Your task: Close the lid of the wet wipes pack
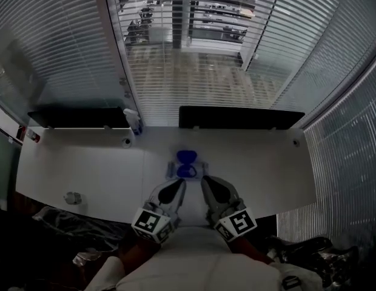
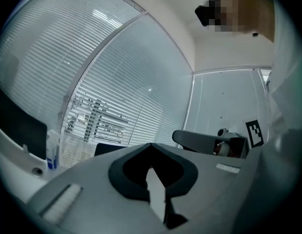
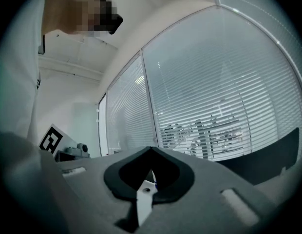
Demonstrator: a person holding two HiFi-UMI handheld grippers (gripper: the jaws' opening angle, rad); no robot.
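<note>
In the head view the wet wipes pack [image 1: 187, 170] lies on the white desk [image 1: 85, 168], just ahead of both grippers, with its round blue lid [image 1: 187, 157] standing up open at the far side. My left gripper [image 1: 174, 188] and right gripper [image 1: 211, 185] sit side by side near the desk's front edge. Both point level toward the pack and stop short of it. The left gripper view shows its jaws [image 2: 151, 144] shut with nothing held. In the right gripper view the jaws [image 3: 151, 148] are shut too and look empty.
A spray bottle [image 1: 133, 121] stands at the back of the desk between two dark low panels [image 1: 79, 117] [image 1: 239, 117]. A small object [image 1: 73, 197] lies near the front left edge. Window blinds [image 1: 200, 53] fill the wall behind.
</note>
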